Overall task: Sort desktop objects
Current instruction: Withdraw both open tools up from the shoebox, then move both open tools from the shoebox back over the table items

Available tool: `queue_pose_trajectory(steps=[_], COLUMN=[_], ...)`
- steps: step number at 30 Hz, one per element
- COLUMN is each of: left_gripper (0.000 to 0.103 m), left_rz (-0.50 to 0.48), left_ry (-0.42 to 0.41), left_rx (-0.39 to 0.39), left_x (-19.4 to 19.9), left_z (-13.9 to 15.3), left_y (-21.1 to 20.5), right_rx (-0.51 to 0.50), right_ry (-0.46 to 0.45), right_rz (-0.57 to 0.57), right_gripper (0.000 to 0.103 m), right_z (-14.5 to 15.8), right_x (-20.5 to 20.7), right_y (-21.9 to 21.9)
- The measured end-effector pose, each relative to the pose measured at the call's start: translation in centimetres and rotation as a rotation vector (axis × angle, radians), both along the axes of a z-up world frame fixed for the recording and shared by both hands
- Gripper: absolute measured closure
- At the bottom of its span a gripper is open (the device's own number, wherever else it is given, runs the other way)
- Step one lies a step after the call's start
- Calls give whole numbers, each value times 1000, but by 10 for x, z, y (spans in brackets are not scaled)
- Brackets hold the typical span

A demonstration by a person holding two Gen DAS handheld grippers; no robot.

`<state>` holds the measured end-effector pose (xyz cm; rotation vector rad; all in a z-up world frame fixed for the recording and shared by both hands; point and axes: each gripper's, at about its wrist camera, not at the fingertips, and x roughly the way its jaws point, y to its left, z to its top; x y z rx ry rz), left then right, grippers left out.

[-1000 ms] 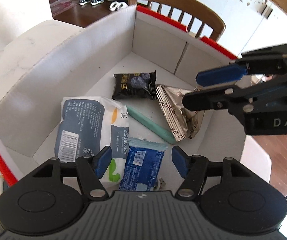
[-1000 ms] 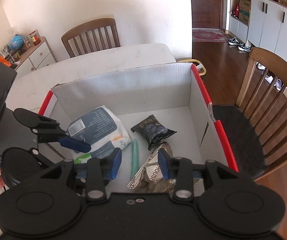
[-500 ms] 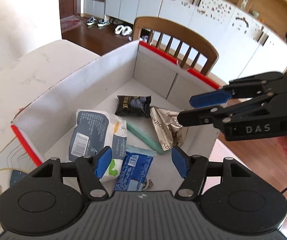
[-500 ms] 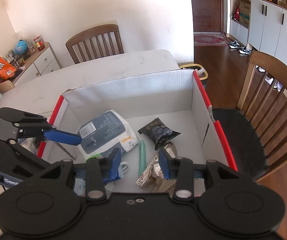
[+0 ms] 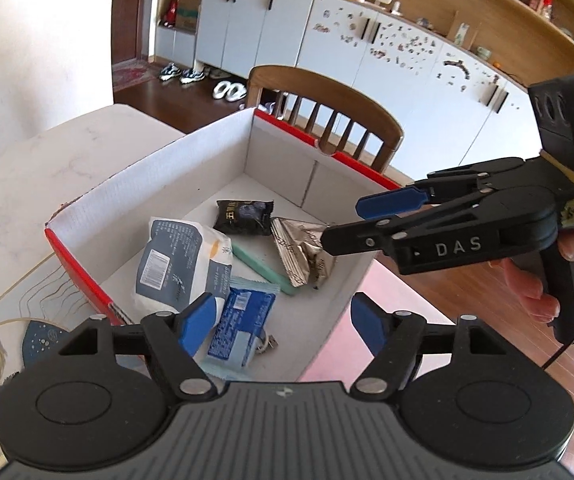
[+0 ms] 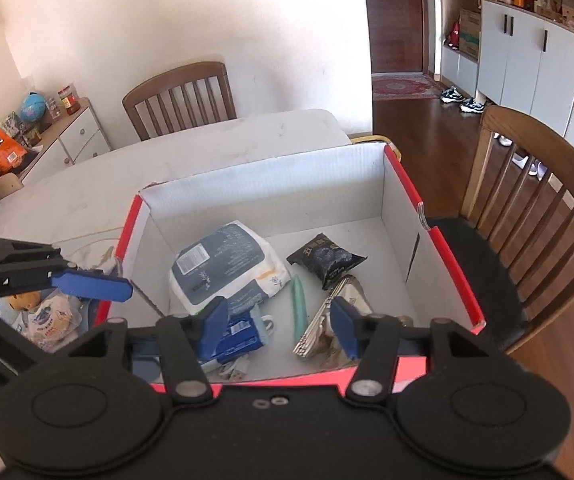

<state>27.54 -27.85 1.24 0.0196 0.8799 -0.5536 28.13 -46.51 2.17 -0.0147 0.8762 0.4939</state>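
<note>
Both units have pulled up and back from the cardboard box [image 6: 383, 184] over the last second — jaws of the left gripper [image 5: 283, 322] and right gripper [image 6: 279, 326] parted, empty. Tissue pack [image 6: 223, 264], snack packets, green stick lie inside; we judge this drop finished.

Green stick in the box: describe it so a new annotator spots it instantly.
Look inside the red-edged cardboard box on the white table. On its floor, the mint-green stick lies flat between the big white-and-navy tissue pack and the crumpled silver foil wrapper, just below the black snack packet. It is the only slim, plain, unprinted item there; everything around it is a printed packet.
</note>
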Motion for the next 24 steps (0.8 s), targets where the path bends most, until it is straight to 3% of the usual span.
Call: queue_pose_trajectory(steps=[5, 7, 14, 24], left_gripper=[21, 20, 1, 1], left_rz=[-20, -22, -13, -17], left_ry=[-41, -50, -75, -101], left_rx=[-21, -29, -71, -90], left_x=[-21, -28, -51, -82], left_z=[6, 8, 10, 15], left_y=[11, 17, 45, 82], right_rx=[-4, -2, 8, -3], right_ry=[-23, -29, -40, -45], right_rz=[-25, -41, -79, -90], right_gripper=[27, 25, 21, 21], right_z=[5, 7, 10, 11], right_x=[-16, -21, -42, -72], right_y=[9, 13, 30, 64])
